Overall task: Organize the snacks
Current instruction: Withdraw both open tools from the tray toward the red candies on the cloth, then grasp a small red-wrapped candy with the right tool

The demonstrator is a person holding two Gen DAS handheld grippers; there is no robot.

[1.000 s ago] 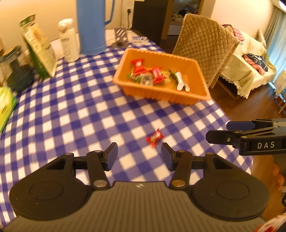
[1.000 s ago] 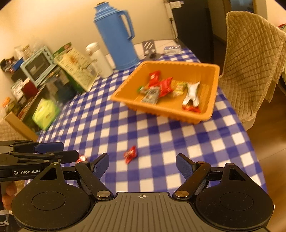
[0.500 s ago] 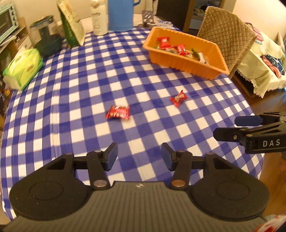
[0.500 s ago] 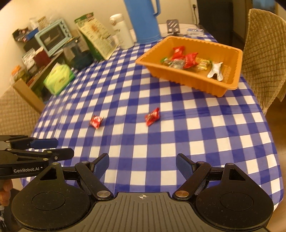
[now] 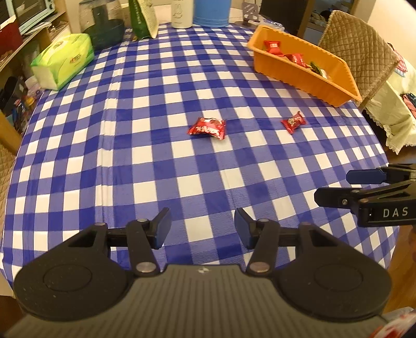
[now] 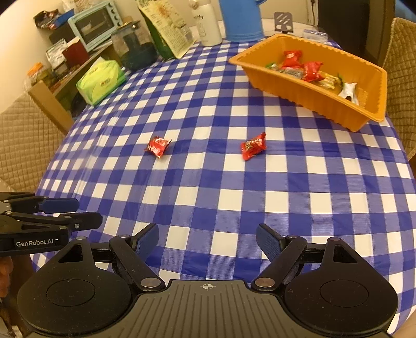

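Note:
Two red wrapped snacks lie on the blue-and-white checked tablecloth: a larger one (image 5: 207, 126) (image 6: 157, 146) to the left and a smaller one (image 5: 293, 121) (image 6: 253, 148) to the right. An orange tray (image 5: 293, 74) (image 6: 291, 89) holding several wrapped snacks stands at the far right of the table. My left gripper (image 5: 201, 225) is open and empty, over the near table edge, well short of the larger snack. My right gripper (image 6: 206, 238) is open and empty, also near the front edge. Each gripper shows at the side of the other's view.
At the back stand a blue thermos (image 6: 241, 19), a white bottle (image 6: 208, 24), a green snack bag (image 6: 166, 28), a dark jar (image 6: 132, 49) and a green tissue pack (image 5: 63, 61) (image 6: 101, 80). Quilted chairs stand at right (image 5: 361, 54) and left (image 6: 23, 135).
Both grippers have pulled back from the tray toward the near table edge. Both loose red snacks have come into view. Both grippers stay open.

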